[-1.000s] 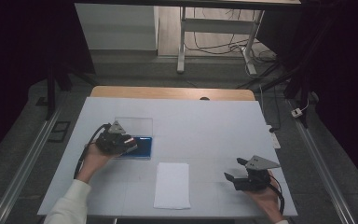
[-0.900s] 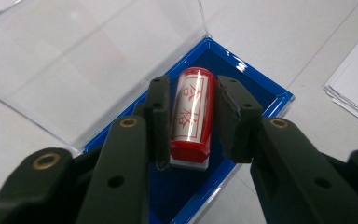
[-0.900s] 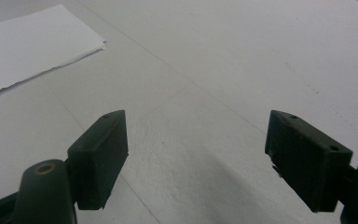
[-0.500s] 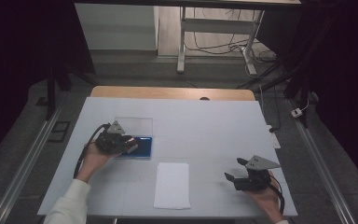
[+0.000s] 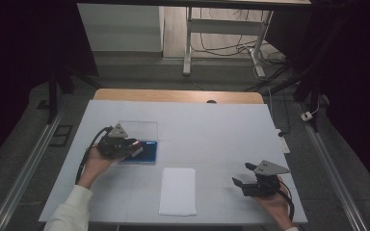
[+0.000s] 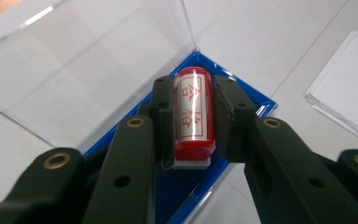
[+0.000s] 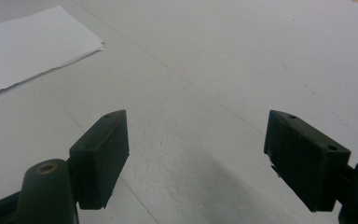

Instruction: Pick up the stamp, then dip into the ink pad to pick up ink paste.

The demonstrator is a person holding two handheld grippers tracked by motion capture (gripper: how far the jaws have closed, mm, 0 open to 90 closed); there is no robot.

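Note:
A red cylindrical stamp (image 6: 194,112) with red characters on its label lies between the jaws of my left gripper (image 6: 193,119), which is shut on it just over the blue tray of an open case (image 6: 258,108). The case's clear lid (image 6: 88,60) stands open behind it. In the high view the left gripper (image 5: 136,148) holds the stamp (image 5: 134,147) over the blue case (image 5: 149,151) at the table's left. A white stack of paper (image 5: 178,190) lies near the front middle. My right gripper (image 5: 241,185) rests at the front right, jaws wide apart and empty (image 7: 196,154).
The white table (image 5: 212,134) has bare surface across its middle and right. A corner of the paper (image 7: 32,42) lies left of the right gripper, and its edge (image 6: 349,98) shows right of the case. A wooden strip (image 5: 178,95) runs along the table's far edge.

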